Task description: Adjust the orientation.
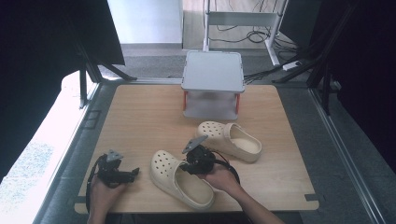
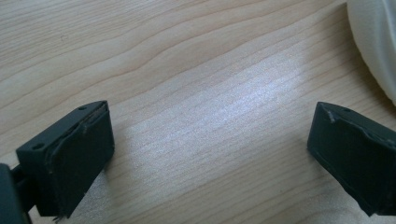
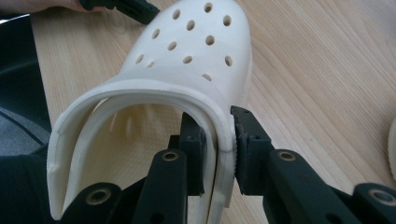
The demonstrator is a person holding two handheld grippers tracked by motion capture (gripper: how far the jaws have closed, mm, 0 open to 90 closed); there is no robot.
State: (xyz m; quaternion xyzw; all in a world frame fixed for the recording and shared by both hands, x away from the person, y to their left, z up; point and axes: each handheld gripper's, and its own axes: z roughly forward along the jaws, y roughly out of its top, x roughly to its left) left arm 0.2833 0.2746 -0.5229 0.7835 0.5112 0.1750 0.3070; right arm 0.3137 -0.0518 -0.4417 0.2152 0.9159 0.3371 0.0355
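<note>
Two cream clogs with holes in their toes lie on the wooden table (image 1: 140, 116). The near clog (image 1: 180, 177) has my right gripper (image 1: 191, 164) shut on the side wall of its opening. In the right gripper view one jaw sits inside the near clog (image 3: 187, 60) and one outside, and my right gripper (image 3: 218, 149) pinches the rim. The far clog (image 1: 231, 140) lies just beyond it. My left gripper (image 1: 133, 172) rests open at the table's front left; in its own view my left gripper (image 2: 210, 154) spans bare wood, with a clog's edge (image 2: 373, 42) at the upper right.
A grey square stand (image 1: 213, 71) with orange legs sits at the table's back centre. Dark frame posts and cables stand beyond the table. Bare wood lies on the left and right sides.
</note>
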